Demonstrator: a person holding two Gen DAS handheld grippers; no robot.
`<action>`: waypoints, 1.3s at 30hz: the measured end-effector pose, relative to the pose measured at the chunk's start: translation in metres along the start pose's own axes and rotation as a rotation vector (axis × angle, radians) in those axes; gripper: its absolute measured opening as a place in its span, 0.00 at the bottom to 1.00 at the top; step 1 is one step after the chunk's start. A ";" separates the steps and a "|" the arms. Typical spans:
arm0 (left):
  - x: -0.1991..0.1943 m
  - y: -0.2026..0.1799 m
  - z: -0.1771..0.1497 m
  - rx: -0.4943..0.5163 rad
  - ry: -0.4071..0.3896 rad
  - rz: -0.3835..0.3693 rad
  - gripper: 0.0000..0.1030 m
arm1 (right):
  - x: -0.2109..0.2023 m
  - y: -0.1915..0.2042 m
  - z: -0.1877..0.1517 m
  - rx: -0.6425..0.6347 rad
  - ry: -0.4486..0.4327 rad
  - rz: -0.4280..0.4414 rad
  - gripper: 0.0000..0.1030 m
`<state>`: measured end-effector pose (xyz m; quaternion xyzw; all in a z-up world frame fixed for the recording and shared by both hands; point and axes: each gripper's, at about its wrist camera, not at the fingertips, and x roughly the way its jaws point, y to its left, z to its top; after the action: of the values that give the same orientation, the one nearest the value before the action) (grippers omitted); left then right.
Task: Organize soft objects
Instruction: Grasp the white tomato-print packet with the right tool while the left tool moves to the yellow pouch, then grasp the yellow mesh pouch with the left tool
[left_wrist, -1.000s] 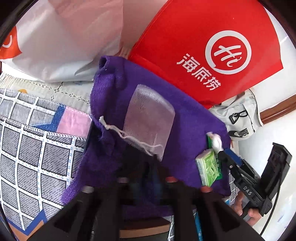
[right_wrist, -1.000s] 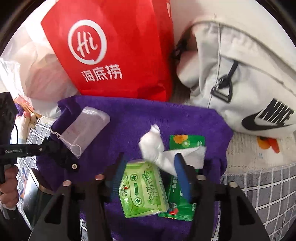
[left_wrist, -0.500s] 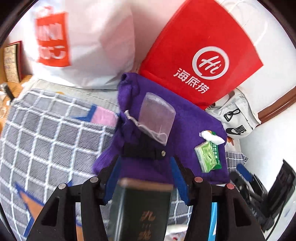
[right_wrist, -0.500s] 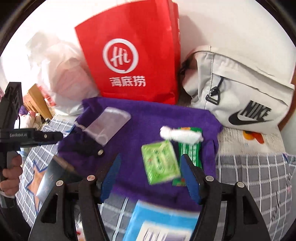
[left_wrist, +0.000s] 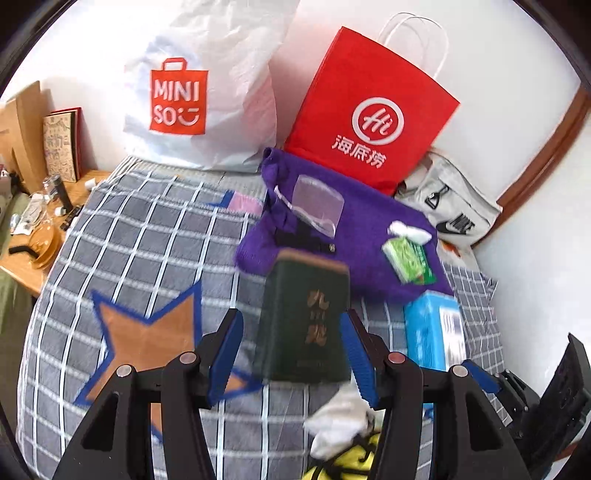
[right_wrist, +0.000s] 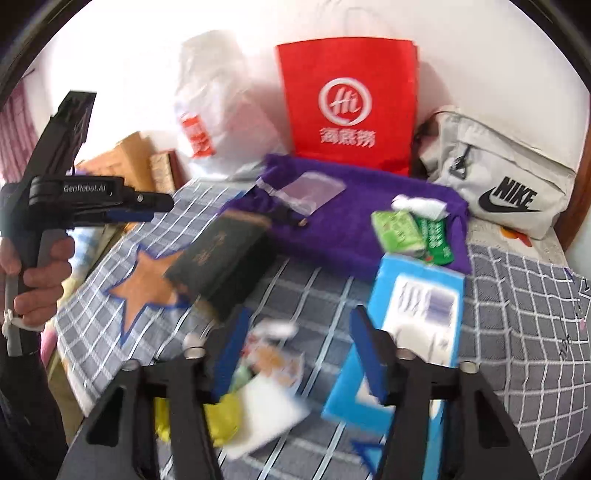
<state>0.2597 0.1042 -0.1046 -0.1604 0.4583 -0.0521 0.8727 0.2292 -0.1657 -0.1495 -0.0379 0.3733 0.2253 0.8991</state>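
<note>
Your left gripper (left_wrist: 293, 354) has its fingers spread and empty; the dark green book (left_wrist: 304, 317) lies on the bed beyond them, not pinched. Your right gripper (right_wrist: 301, 350) is closing its fingers, nothing between the pads — the blurred white and yellow soft bits (right_wrist: 255, 391) sit just below its left finger, the blue box (right_wrist: 413, 325) by its right finger.

Task things: purple towel (left_wrist: 369, 236) lies ahead of both sets of fingers, against the red paper bag (left_wrist: 369, 118). On it: clear drawstring pouch (left_wrist: 317, 205) ahead of your left fingers, green tissue pack (right_wrist: 397, 230) and crumpled white tissue (right_wrist: 419, 205) ahead and right of your right fingers.

Handling, judged: towel is limp and light, will drape and drag whatever rides on it; take a bunched edge or corner, not the flat middle. Pouch is thin and slippery; go for the cord or neck. Tissue pack squashes, film is slick; pinch across the short sides. Loose tissue weighs nothing; a light pinch anywhere.

The checked bedspread (left_wrist: 147, 236) can snag under low fingers.
</note>
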 end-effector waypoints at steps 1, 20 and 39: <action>-0.003 0.001 -0.005 0.004 0.001 0.001 0.51 | 0.000 0.004 -0.004 -0.014 0.014 0.005 0.40; -0.014 0.022 -0.060 -0.003 0.032 -0.067 0.51 | 0.058 0.042 -0.018 -0.282 0.188 -0.086 0.16; 0.002 -0.004 -0.113 0.051 0.124 -0.104 0.51 | -0.036 0.008 -0.041 -0.004 -0.030 -0.074 0.03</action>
<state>0.1688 0.0738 -0.1642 -0.1582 0.5010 -0.1191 0.8425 0.1765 -0.1816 -0.1530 -0.0498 0.3576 0.1932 0.9123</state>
